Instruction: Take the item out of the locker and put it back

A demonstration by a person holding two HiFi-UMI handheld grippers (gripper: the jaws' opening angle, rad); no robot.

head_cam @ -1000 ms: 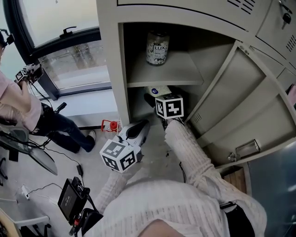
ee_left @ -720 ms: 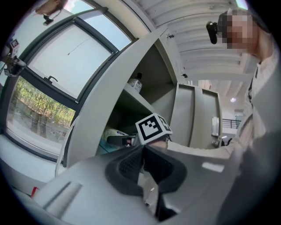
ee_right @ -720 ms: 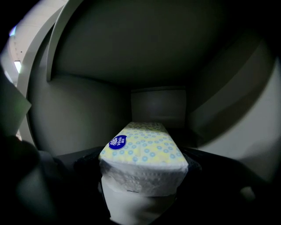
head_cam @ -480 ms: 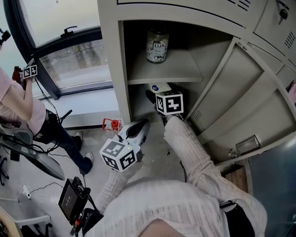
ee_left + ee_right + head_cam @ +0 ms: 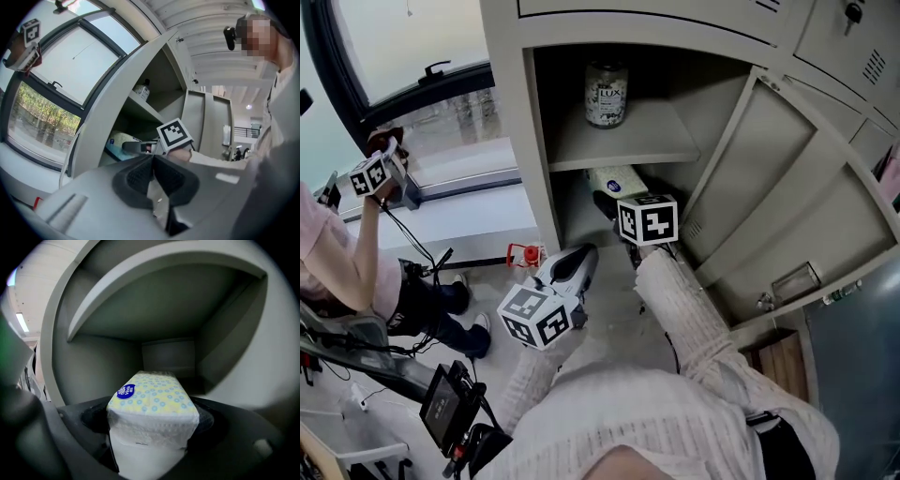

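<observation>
A tissue pack (image 5: pixel 151 401) with a blue-and-yellow dotted wrapper and a blue oval label lies in the locker's lower compartment (image 5: pixel 572 202). In the head view only its end (image 5: pixel 619 178) shows, under the shelf. My right gripper (image 5: pixel 151 425) reaches into that compartment and is shut on the pack, one pad pressing each side. From the head view, its marker cube (image 5: pixel 647 220) sits at the compartment's mouth and hides the jaws. My left gripper (image 5: pixel 579 258) hangs outside the locker, low and to the left, shut on nothing (image 5: pixel 152 161).
A Lux bottle (image 5: pixel 606 92) stands on the upper shelf (image 5: pixel 647 141). The locker door (image 5: pixel 787 206) stands open to the right. At the left, another person (image 5: pixel 342 272) holds up a gripper (image 5: pixel 375 173) by the window. A small red object (image 5: pixel 525 253) and a screen device (image 5: pixel 441 403) lie on the floor.
My right gripper stays at the lower compartment's mouth, barely moved. The person at the left has raised their gripper higher. My head view has shifted slightly.
</observation>
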